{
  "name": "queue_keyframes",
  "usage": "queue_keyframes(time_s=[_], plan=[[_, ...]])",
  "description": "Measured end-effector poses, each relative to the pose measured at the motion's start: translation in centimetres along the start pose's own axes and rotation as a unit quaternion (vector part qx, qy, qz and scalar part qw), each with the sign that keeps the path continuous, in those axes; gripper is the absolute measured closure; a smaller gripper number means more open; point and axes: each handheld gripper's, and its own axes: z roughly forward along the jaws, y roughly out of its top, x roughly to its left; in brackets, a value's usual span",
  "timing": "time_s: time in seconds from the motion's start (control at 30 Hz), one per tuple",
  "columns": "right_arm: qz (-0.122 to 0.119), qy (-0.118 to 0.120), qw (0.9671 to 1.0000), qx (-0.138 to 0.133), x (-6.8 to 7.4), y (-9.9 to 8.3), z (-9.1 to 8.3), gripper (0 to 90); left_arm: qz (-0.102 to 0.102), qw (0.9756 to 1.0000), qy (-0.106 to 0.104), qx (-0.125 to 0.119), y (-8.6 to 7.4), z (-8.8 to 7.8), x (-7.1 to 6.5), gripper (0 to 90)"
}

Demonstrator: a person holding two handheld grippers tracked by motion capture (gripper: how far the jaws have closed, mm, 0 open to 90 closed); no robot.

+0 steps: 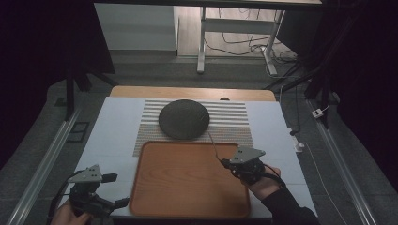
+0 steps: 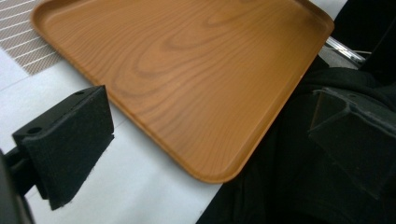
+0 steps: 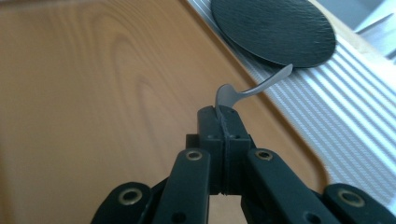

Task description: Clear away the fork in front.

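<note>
Here, a thin metal spoon, light, stiff and slippery, is gripped by its handle in the closed right fingers above the tray, while the left fingers are held open.

No text, label, brand, number or sign can be read anywhere in these pictures, on any surface or object.

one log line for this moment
left tongs: open, idle | right tongs: shut on spoon | over tray | plate: on mat
</note>
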Motion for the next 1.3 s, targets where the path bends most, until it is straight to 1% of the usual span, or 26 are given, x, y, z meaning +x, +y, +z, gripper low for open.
queue_keyframes(time_s=[0.03,0.07,0.1,0.17,0.2,0.23,0.27,0.3,0.33,0.37,0.47,0.5,0.53,0.57,0.63,0.67,0.7,0.73,0.77,0.83,1.03,1.13,1.2,1.23,1.27,1.3], plan=[[0.005,0.007,0.9999,-0.005,0.1,-0.1,-0.2,88.7,0.003,1.0000,0.000,0.000,0.2,0.2,0.0,0.0],[0.005,0.007,0.9999,-0.005,0.1,-0.1,-0.2,88.7,0.005,1.0000,-0.003,0.001,0.3,0.4,0.0,0.0],[0.010,0.020,0.9997,-0.014,0.3,-0.2,-0.6,88.8,0.006,1.0000,-0.005,0.002,0.5,0.5,0.0,0.0],[0.018,0.033,0.9990,-0.023,0.5,-0.4,-0.9,88.7,0.009,0.9999,-0.010,0.003,0.9,0.8,0.0,0.0],[0.018,0.033,0.9990,-0.023,0.5,-0.4,-0.9,88.7,0.009,0.9999,-0.013,0.004,1.2,1.0,0.0,0.0],[0.019,0.047,0.9982,-0.031,0.8,-0.5,-1.3,88.8,0.011,0.9998,-0.017,0.005,1.4,1.1,0.0,0.0],[0.019,0.047,0.9982,-0.031,0.8,-0.5,-1.3,88.8,0.015,0.9997,-0.021,0.005,1.7,1.3,0.0,0.0],[0.019,0.060,0.9973,-0.038,1.0,-0.6,-1.6,88.8,0.017,0.9995,-0.025,0.005,1.9,1.5,0.1,0.0],[0.020,0.066,0.9968,-0.041,1.2,-0.7,-1.7,88.7,0.019,0.9995,-0.026,0.006,2.2,1.7,0.1,0.0],[0.020,0.066,0.9968,-0.041,1.2,-0.7,-1.7,88.7,0.023,0.9993,-0.027,0.006,2.5,1.9,0.1,0.0],[0.022,0.089,0.9947,-0.048,1.7,-0.9,-2.2,88.8,0.037,0.9988,-0.029,0.011,3.4,2.6,0.2,0.0],[0.022,0.089,0.9947,-0.048,1.7,-0.9,-2.2,88.8,0.042,0.9986,-0.029,0.013,3.7,2.8,0.2,0.0],[0.025,0.094,0.9940,-0.051,1.8,-1.0,-2.3,88.8,0.047,0.9983,-0.031,0.014,4.0,3.1,0.2,0.0],[0.027,0.111,0.9919,-0.057,2.0,-1.1,-2.5,88.7,0.050,0.9981,-0.032,0.015,4.3,3.4,0.2,0.0],[0.029,0.124,0.9900,-0.062,2.2,-1.1,-2.6,88.8,0.059,0.9975,-0.034,0.019,4.9,3.9,0.1,0.0],[0.030,0.131,0.9889,-0.063,2.3,-1.1,-2.7,88.7,0.069,0.9968,-0.036,0.021,5.5,4.4,0.0,0.0],[0.030,0.136,0.9882,-0.064,2.4,-1.1,-2.7,88.8,0.069,0.9968,-0.036,0.021,5.5,4.4,0.0,0.0],[0.030,0.136,0.9882,-0.064,2.4,-1.1,-2.7,88.8,0.074,0.9961,-0.041,0.023,5.9,4.8,-0.2,0.0],[0.030,0.145,0.9867,-0.068,2.6,-1.1,-2.7,88.8,0.078,0.9956,-0.045,0.025,6.2,5.1,-0.3,0.0],[0.029,0.156,0.9849,-0.069,2.9,-0.9,-2.7,88.8,0.089,0.9944,-0.048,0.031,6.9,5.7,-0.5,0.0],[0.016,0.185,0.9800,-0.073,3.7,-0.4,-2.5,88.8,0.127,0.9890,-0.057,0.050,9.1,7.7,-1.1,0.0],[0.012,0.202,0.9761,-0.078,4.0,-0.2,-2.4,88.8,0.149,0.9848,-0.064,0.063,10.0,8.8,-1.5,0.0],[0.004,0.213,0.9738,-0.079,4.2,-0.1,-2.4,88.8,0.167,0.9810,-0.065,0.074,10.4,9.7,-1.9,0.0],[0.002,0.219,0.9725,-0.080,4.3,0.0,-2.4,88.8,0.181,0.9777,-0.065,0.085,10.6,10.0,-2.0,0.0],[0.000,0.223,0.9712,-0.083,4.4,0.0,-2.3,88.8,0.191,0.9750,-0.066,0.092,10.7,10.4,-2.2,0.0],[-0.004,0.235,0.9682,-0.087,4.7,0.2,-2.4,88.8,0.201,0.9723,-0.070,0.098,10.8,10.7,-2.5,0.0]])
